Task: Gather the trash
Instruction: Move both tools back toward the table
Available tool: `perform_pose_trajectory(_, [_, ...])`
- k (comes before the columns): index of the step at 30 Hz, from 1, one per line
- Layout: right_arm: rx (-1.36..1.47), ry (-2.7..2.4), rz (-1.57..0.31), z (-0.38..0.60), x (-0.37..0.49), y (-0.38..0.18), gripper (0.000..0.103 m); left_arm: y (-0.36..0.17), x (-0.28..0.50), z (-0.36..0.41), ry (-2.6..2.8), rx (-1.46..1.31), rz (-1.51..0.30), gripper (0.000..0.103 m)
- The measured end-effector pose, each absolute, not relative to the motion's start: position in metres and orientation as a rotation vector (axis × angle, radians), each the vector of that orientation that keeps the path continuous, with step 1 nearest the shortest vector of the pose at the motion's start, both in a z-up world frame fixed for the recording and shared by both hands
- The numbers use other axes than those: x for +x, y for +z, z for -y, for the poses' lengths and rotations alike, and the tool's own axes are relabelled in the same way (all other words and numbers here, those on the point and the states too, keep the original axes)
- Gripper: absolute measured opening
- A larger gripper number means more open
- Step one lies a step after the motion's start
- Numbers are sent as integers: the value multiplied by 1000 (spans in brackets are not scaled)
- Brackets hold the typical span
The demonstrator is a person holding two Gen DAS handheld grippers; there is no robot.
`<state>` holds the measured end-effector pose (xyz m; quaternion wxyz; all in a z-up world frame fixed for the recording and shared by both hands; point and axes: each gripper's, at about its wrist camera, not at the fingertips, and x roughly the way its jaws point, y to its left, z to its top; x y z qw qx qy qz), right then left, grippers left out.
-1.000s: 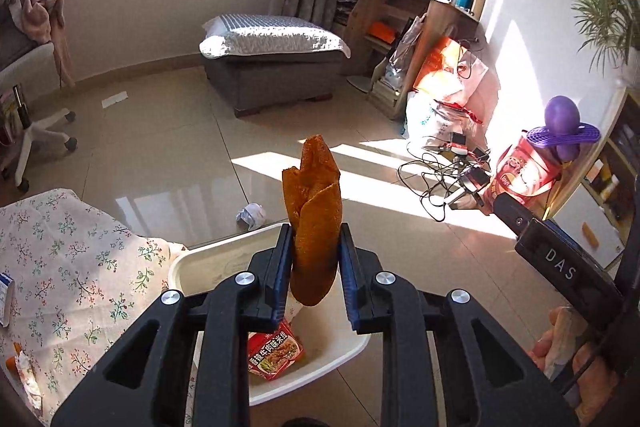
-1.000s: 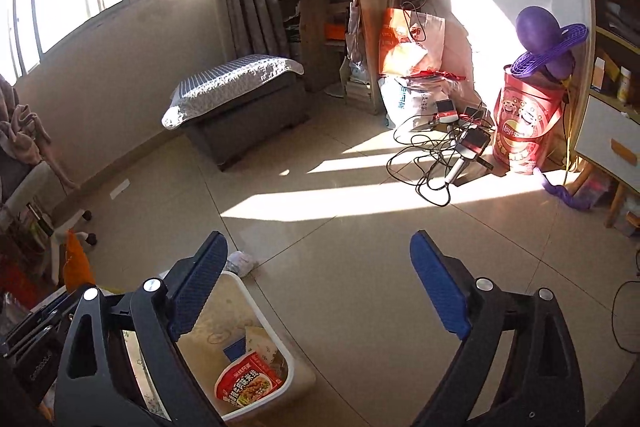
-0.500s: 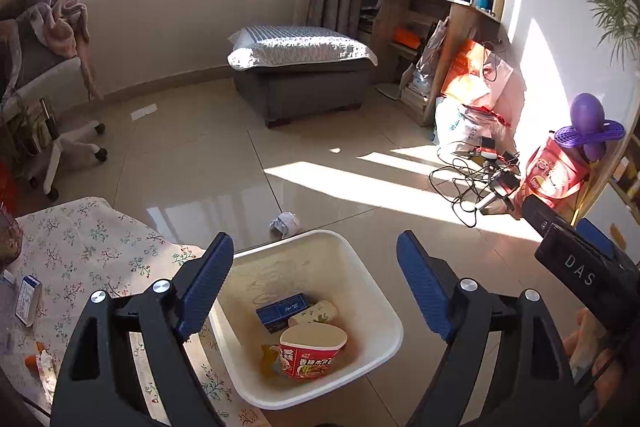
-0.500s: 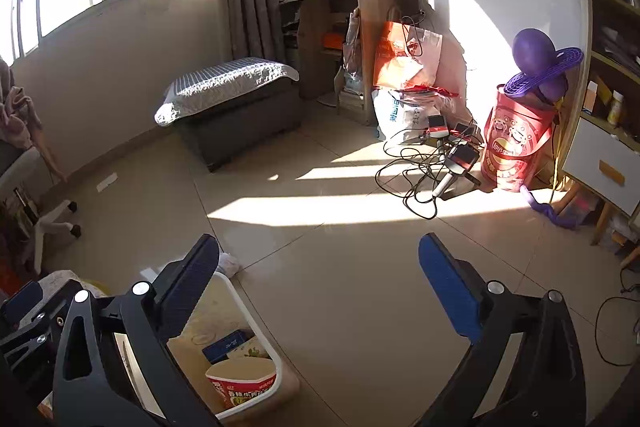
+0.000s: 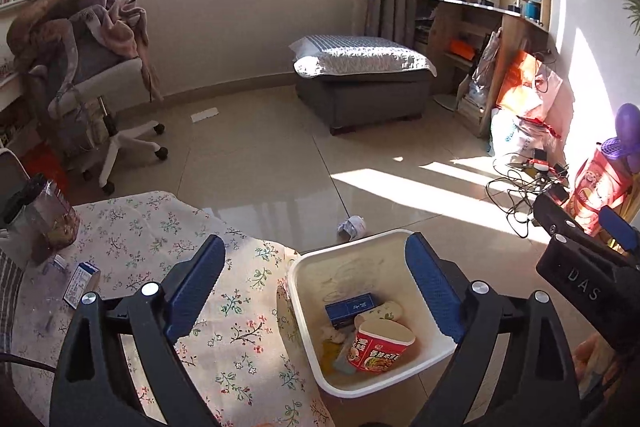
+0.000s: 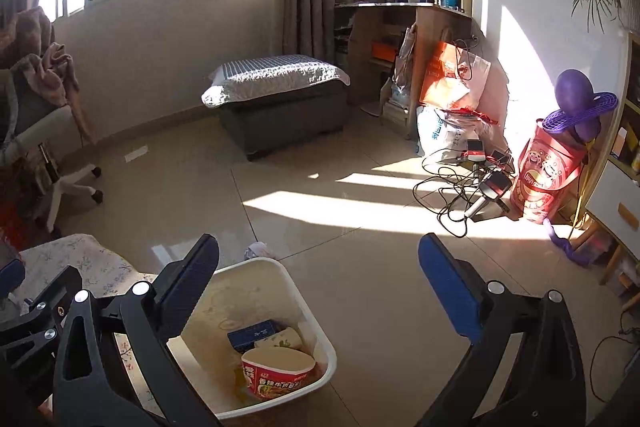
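My left gripper (image 5: 316,291) has its fingers (image 5: 196,287) spread wide, holding nothing, above the white bin (image 5: 304,307). My right gripper (image 6: 320,291) is likewise released and empty, its left finger over the bin's rim. Inside the bin lie a red noodle cup (image 5: 380,345), a blue box (image 5: 350,309) and a paper cup (image 5: 378,311). Left of the bin is the floral-clothed surface (image 5: 132,227), carrying a small carton (image 5: 80,283). Beyond the bin, a crumpled wad (image 5: 352,227) sits on the floor.

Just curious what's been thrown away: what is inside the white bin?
The white bin holds a red noodle cup, a dark blue box, a paper cup and yellowish scraps; anything beneath them is hidden.
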<state>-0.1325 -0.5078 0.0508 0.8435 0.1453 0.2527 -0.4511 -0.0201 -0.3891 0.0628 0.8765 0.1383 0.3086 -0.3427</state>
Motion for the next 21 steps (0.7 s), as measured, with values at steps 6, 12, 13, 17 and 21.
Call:
perform_pose_trajectory(6, [255,-868,-548,475,-98,55,96,62,2,346,-624,268,-651,89])
perform_pose_trajectory(12, [173,-799,-572,435,-64,54,96,56,26,297,-521,245,-681,89])
perform_pose_trajectory(13, [166,-786,-577,429,-59,53,96,55,30,289,-505,241,-685,89])
perform_pose_trajectory(17, [142,-733,-593,408,-38,52,96,50,46,255,-439,230,-702,89])
perform_pose_trajectory(21, [107,-678,-608,381,-15,50,96,42,63,219,-363,231,-727,89])
